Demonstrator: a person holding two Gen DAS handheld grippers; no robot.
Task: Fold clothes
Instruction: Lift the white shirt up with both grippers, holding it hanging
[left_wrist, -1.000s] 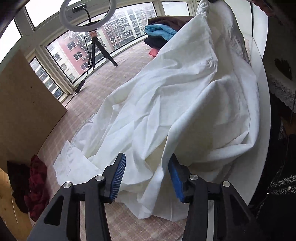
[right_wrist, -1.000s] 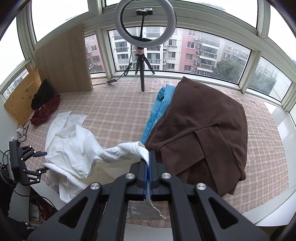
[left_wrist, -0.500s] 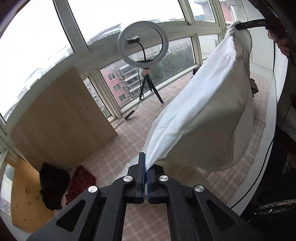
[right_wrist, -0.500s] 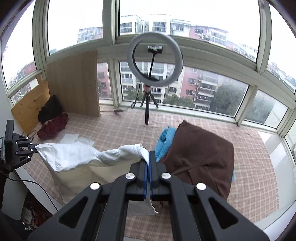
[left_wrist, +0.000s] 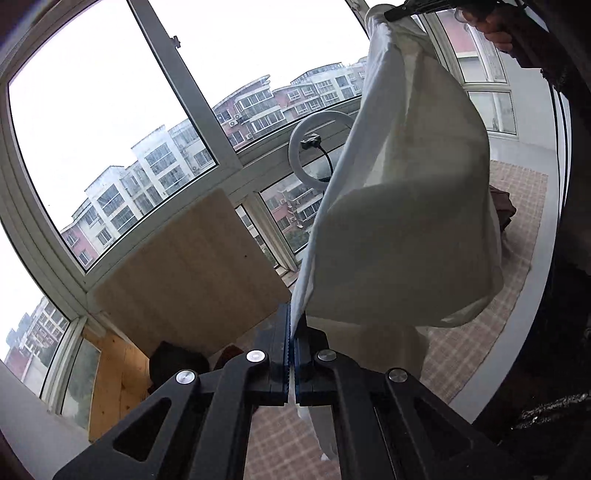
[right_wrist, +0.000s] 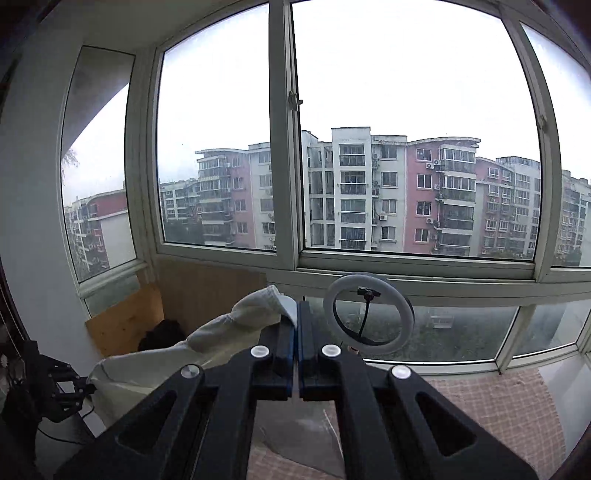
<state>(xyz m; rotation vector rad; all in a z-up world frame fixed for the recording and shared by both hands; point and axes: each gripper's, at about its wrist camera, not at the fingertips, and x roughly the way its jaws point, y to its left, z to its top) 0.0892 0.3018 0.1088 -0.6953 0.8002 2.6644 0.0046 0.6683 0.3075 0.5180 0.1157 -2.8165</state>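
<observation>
Both grippers are clamped on the white garment (left_wrist: 406, 206): the left gripper (left_wrist: 294, 334) pinches an edge at bottom centre, the right gripper (right_wrist: 296, 325) a bunched end, holding it aloft across the frame's right half, probably to spread it before folding.

The white garment (left_wrist: 406, 206) hangs stretched in the air, billowing, its lower part drooping downward.

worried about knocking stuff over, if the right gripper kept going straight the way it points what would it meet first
Probably the ring light, just right of the right gripper, then the window. Depth is unclear. Its jaws are shut on the white cloth.
</observation>
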